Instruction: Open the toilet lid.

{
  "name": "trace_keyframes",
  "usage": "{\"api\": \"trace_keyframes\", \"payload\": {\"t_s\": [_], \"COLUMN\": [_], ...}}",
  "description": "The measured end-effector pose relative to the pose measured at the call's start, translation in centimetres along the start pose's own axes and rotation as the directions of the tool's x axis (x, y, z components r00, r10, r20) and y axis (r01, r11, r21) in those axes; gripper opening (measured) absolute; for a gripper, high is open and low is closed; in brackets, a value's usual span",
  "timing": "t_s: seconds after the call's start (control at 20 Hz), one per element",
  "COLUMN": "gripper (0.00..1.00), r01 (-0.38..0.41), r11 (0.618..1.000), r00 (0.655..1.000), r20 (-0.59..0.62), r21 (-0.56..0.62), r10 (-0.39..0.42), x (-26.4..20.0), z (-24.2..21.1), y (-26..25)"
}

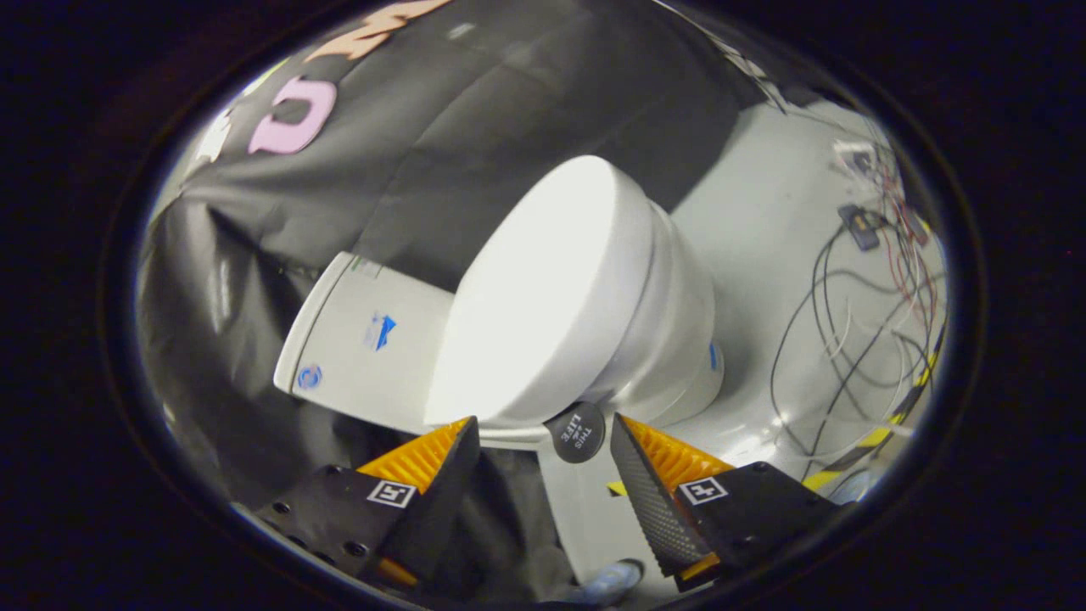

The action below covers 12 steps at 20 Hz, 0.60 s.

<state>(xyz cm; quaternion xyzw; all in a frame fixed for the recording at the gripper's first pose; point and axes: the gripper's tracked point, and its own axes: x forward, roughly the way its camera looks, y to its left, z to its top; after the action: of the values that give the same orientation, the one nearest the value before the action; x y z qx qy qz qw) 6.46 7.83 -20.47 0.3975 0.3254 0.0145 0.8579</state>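
A white toilet stands ahead of me, seen tilted. Its closed lid [543, 297] lies flat on the bowl [679, 339], and the tank [365, 339] sits behind it against the black cloth wall. A small round dark knob [577, 431] sticks out at the lid's near edge. My gripper [543, 433] is open, and the knob sits just ahead of the gap between the fingertips, nearer one of them. Neither finger touches the lid or the knob.
The pale grey floor [764, 221] spreads beyond the bowl. Loose black and red cables [848, 339] and small boxes lie on it. Yellow-and-black tape [857, 454] marks the floor near the fingers. A shoe tip [612, 581] shows below the gripper.
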Motion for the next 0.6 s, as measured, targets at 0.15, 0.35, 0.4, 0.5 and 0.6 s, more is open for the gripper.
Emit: {"api": "trace_keyframes", "payload": {"t_s": [0.15, 0.35, 0.4, 0.5, 0.6], "gripper": [0.62, 0.3, 0.15, 0.15, 0.15], "r01": [0.022, 0.005, 0.011, 0.008, -0.009], "r11": [0.991, 0.991, 0.994, 0.99, 0.971], "r00": [1.0, 1.0, 1.0, 1.0, 1.0], "r20": [-0.017, 0.001, -0.01, -0.009, -0.025], "r21": [0.135, 0.133, 0.11, 0.142, 0.238], "r10": [-0.02, -0.005, -0.01, -0.007, 0.015], "x": [1.8, 3.1, 3.2, 2.7, 2.6], "z": [-1.1, -1.3, -1.6, -1.4, -1.5], "y": [-1.0, -0.2, -0.3, 0.2, 0.2]}}
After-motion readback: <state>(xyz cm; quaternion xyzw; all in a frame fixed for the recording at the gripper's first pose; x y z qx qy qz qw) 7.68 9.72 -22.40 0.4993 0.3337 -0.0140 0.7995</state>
